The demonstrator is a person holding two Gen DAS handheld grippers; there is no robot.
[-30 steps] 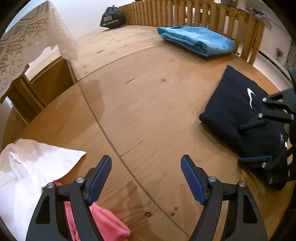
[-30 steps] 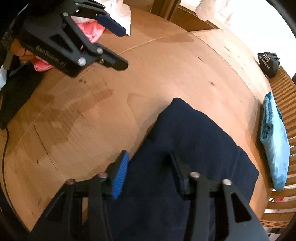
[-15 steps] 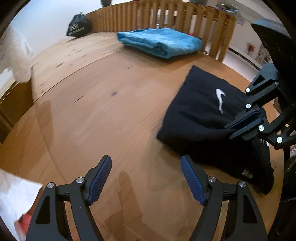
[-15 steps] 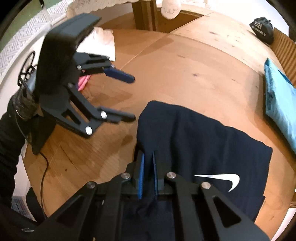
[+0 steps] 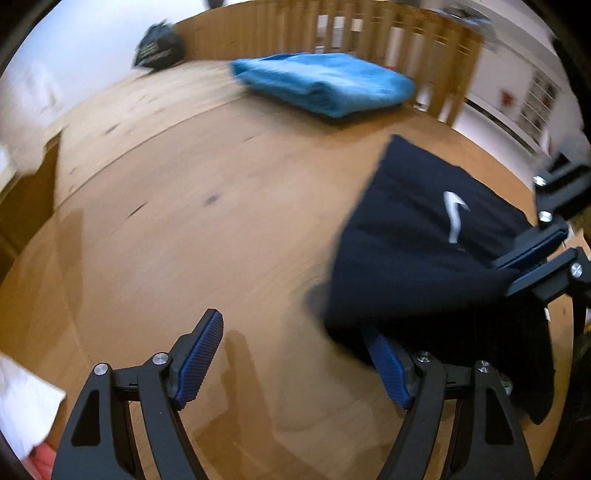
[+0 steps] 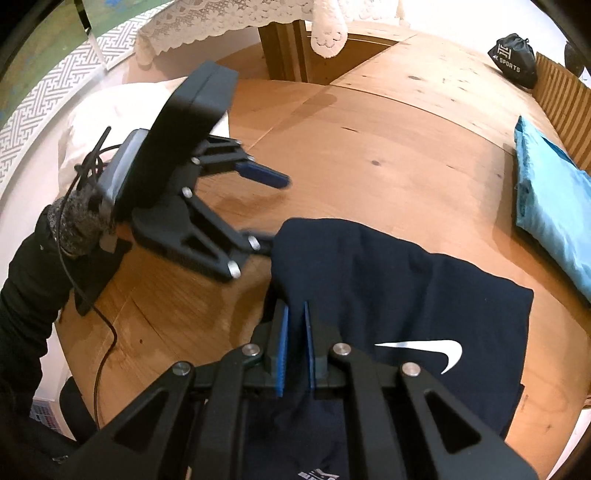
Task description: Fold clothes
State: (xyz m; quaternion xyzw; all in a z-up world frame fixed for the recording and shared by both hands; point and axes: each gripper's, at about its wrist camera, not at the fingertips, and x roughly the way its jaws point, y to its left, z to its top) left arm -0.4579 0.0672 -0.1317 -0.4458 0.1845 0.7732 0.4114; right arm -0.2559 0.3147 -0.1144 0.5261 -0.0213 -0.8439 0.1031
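A dark navy garment (image 6: 399, 291) with a white swoosh lies partly folded on the round wooden table (image 6: 388, 155); it also shows in the left wrist view (image 5: 417, 251). My right gripper (image 6: 295, 343) is shut on its near edge and lifts the fabric a little; it shows at the right of the left wrist view (image 5: 532, 254). My left gripper (image 5: 295, 354) is open at the garment's left corner, its right finger tucked under the cloth. It shows in the right wrist view (image 6: 269, 206), one finger above the table, the other at the garment's edge.
A folded light-blue garment (image 5: 325, 85) lies at the far side by a wooden slat railing (image 5: 388, 29). A black sports bag (image 6: 513, 55) sits far off. White cloth (image 6: 110, 110) and pink cloth (image 5: 40, 458) lie at the left. A lace tablecloth (image 6: 240, 14) hangs beyond.
My right gripper closed on the navy garment's edge and raised it. My left gripper swung right, away from the white and pink cloths, up to the garment's corner.
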